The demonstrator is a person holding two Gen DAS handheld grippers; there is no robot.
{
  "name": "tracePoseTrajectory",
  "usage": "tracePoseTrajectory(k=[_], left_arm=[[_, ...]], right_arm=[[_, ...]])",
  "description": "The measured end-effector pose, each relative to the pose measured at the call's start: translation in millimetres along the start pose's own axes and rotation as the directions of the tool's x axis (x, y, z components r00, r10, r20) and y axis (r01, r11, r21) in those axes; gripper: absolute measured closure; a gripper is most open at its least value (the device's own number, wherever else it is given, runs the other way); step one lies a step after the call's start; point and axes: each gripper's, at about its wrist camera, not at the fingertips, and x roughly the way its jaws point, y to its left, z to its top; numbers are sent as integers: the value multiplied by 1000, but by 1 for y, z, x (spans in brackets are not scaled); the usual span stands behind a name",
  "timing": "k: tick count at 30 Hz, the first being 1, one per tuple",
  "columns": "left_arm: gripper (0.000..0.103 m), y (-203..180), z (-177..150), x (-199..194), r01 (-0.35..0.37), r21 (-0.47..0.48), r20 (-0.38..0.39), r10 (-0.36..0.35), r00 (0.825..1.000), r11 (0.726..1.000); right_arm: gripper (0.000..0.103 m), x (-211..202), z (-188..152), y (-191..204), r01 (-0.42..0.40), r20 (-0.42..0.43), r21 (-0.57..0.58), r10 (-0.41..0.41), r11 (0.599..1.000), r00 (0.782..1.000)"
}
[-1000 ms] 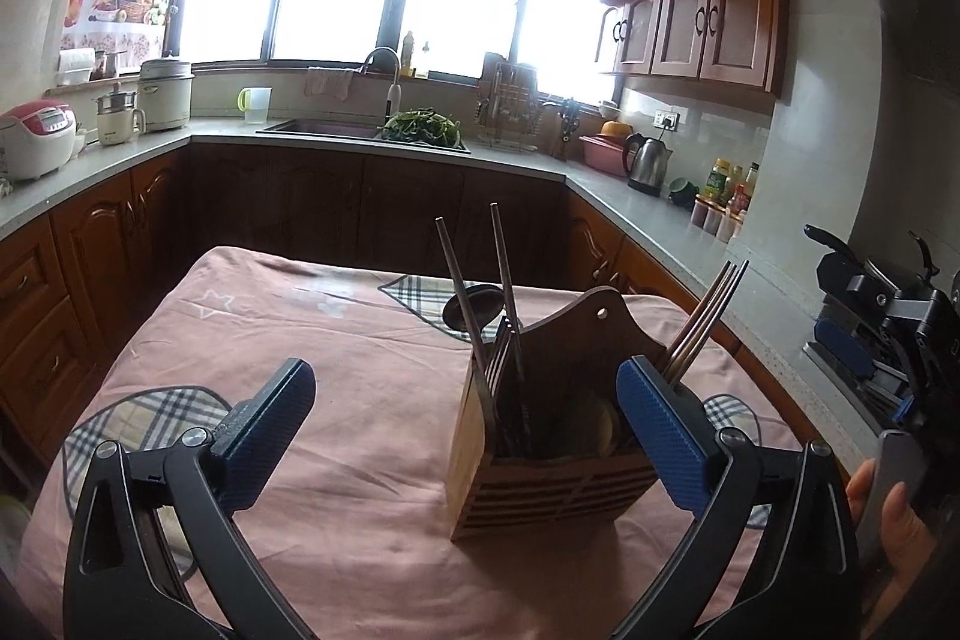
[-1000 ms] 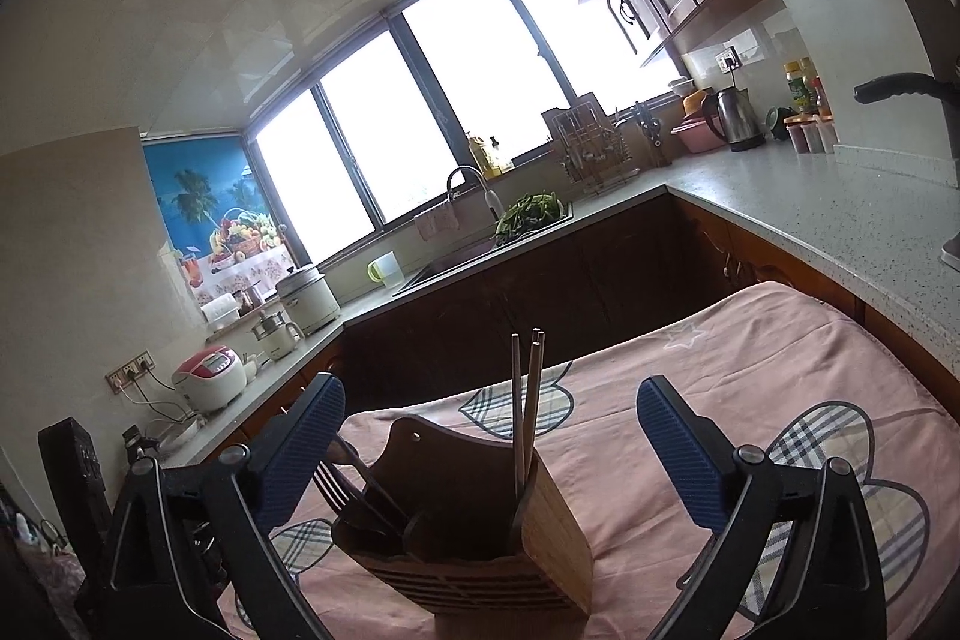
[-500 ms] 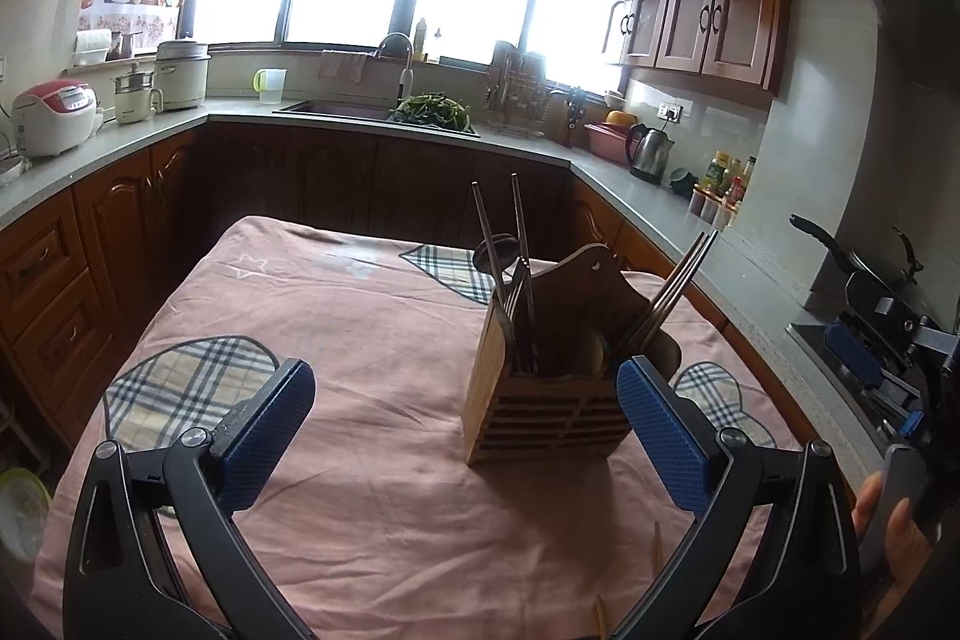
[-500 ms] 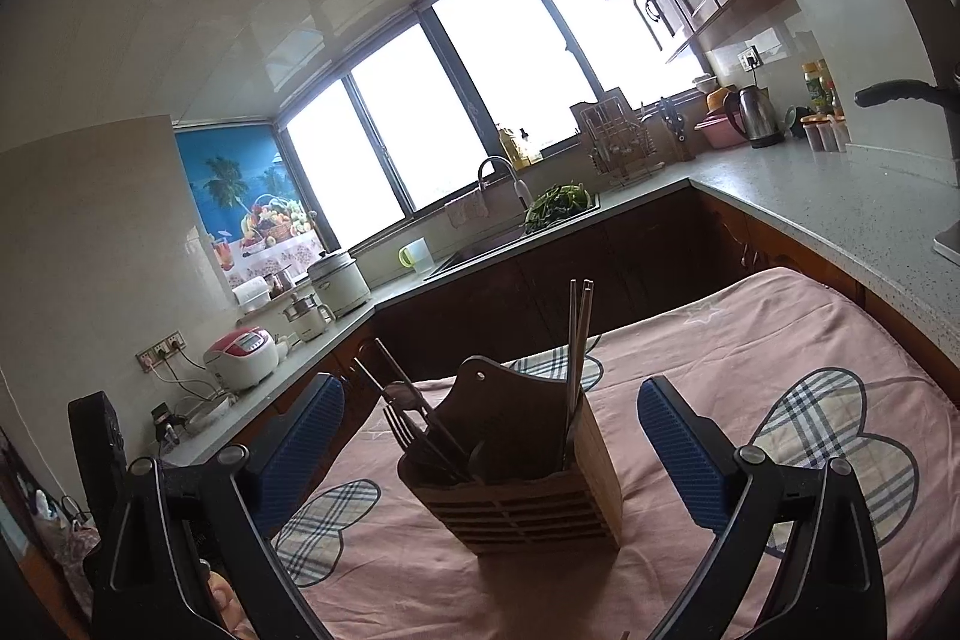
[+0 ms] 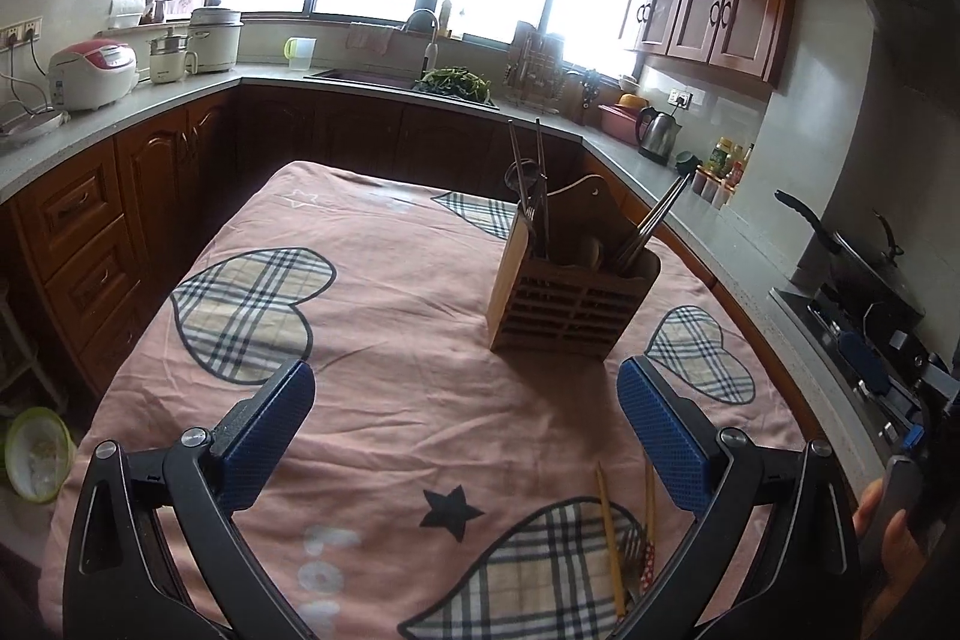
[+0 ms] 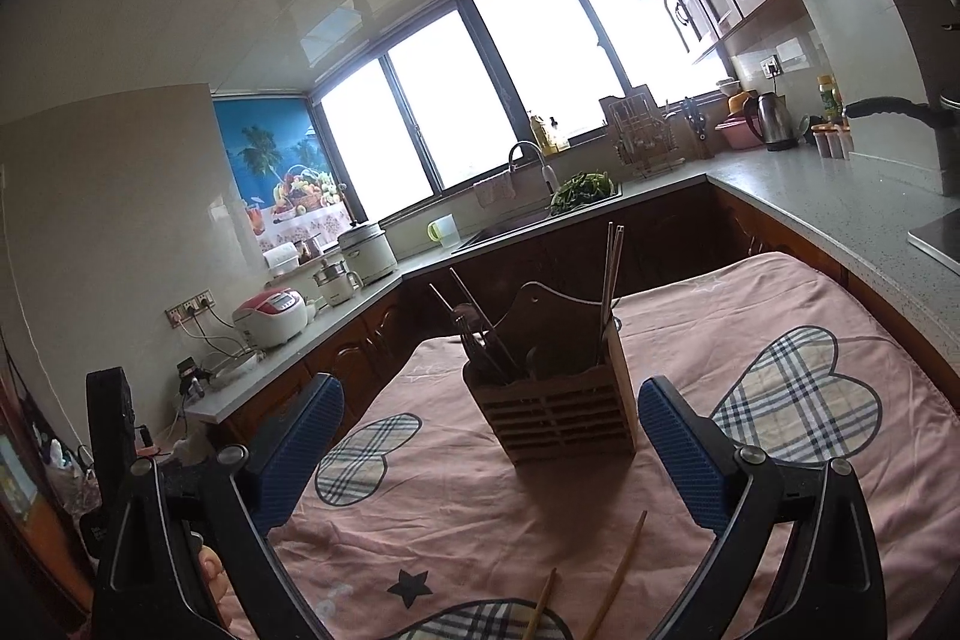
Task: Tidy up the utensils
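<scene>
Mostly done, by our reading. The wooden utensil holder (image 5: 573,289) stood upright on the pink-clothed worktop (image 5: 384,316), already loaded: dark chopsticks (image 5: 527,172) and what looked like a ladle in its left compartment, metal chopsticks (image 5: 657,220) leaning out of the right one, something wooden in the middle that we could not identify.

Left to do: a pair of wooden chopsticks (image 5: 609,532) lay loose on the cloth at the near edge, on the plaid heart patch, with a fork (image 5: 630,550) just beside them. The right wrist view showed the same two wooden sticks (image 6: 618,574) well apart from the holder.

Poses. We noted the left gripper (image 5: 465,430) held level above the near part of the worktop, jaws spread wide, nothing between them; the loose pieces sat close under its right finger. The right gripper (image 6: 489,451) was likewise wide open and empty, pointed at the holder, which framed neatly between its blue pads (image 6: 678,454) but was clear of them. A hand (image 5: 888,538) showed at the right edge of the left view.

We judged the next pick would be the loose chopsticks.
</scene>
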Motion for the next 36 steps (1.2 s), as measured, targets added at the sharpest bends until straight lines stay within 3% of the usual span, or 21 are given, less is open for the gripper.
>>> tracePoseTrajectory(k=[7,14,18,24,36], left_arm=[[0,-4,-24,-42,-44,57,51,41,998,997],[0,-16,-46,-80,-81,124,113,66,991,989],[0,-20,-56,-99,-99,141,161,76,984,985],[0,-20,-76,-97,-121,125,184,97,978,985],[0,-26,-104,-83,-166,151,165,141,976,975]], right_arm=[[2,-31,-32,17,69,-46,-59,-72,996,996],[1,-70,-42,35,136,-4,-123,-137,983,991],[0,-94,-43,47,176,62,-170,-167,970,984],[0,-106,-69,51,236,135,-217,-211,947,968],[0,-91,-109,41,231,75,-194,-220,953,973]])
